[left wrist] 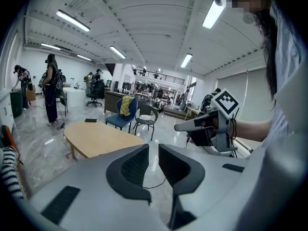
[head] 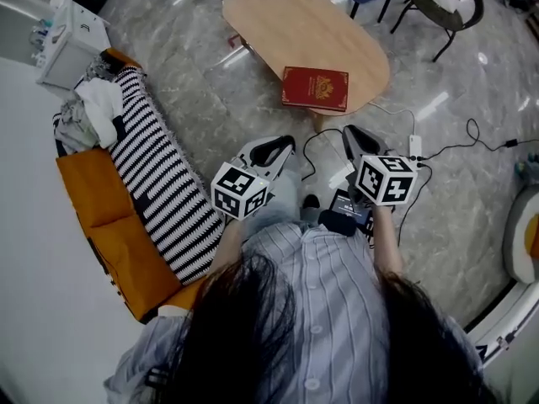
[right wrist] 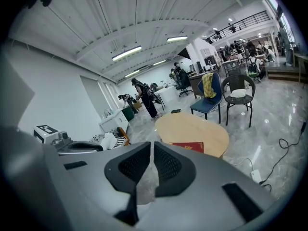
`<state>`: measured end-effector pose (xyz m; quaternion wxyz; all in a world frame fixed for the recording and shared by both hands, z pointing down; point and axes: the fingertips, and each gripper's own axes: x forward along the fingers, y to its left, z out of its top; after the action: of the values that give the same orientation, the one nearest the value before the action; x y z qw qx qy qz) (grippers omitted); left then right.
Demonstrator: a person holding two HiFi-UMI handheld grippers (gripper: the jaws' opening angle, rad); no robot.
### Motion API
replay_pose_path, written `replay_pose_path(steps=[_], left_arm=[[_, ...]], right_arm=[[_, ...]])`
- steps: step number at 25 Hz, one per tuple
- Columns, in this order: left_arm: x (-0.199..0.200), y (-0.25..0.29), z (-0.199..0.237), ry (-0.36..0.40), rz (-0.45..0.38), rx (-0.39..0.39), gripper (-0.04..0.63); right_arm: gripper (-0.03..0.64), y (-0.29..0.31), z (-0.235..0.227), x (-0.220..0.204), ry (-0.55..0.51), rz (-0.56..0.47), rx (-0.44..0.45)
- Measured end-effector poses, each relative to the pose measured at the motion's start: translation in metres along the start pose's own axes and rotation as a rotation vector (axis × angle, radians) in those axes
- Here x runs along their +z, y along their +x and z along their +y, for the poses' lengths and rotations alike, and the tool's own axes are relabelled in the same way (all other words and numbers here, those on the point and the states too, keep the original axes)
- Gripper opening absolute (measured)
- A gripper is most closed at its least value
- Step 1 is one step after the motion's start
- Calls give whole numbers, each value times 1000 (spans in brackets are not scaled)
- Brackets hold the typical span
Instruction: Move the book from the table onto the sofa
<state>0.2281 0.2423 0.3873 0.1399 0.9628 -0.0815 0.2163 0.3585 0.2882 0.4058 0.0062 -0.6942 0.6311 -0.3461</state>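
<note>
I read the left gripper (head: 285,146) and right gripper (head: 350,133) as closed, holding nothing. The book (head: 315,88) lies flat at the table (head: 278,15) edge, apart from both.

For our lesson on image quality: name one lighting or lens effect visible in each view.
Head view: glare streaks on the polished floor; the book looks sharp. Left gripper view: the wide-angle lens curves the ceiling, and the corners go black. Right gripper view: same curving and dark corners.
</note>
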Motion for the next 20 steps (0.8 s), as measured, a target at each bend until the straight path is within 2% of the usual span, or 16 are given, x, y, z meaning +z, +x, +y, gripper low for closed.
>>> replay_pose_path(steps=[10, 20], left_arm=[[22, 46, 73, -18, 34, -72, 55], [17, 58, 181, -91, 89, -91, 55]], right_arm=[[37, 50, -28, 26, 73, 8, -94], [37, 110, -48, 67, 115, 19, -210]])
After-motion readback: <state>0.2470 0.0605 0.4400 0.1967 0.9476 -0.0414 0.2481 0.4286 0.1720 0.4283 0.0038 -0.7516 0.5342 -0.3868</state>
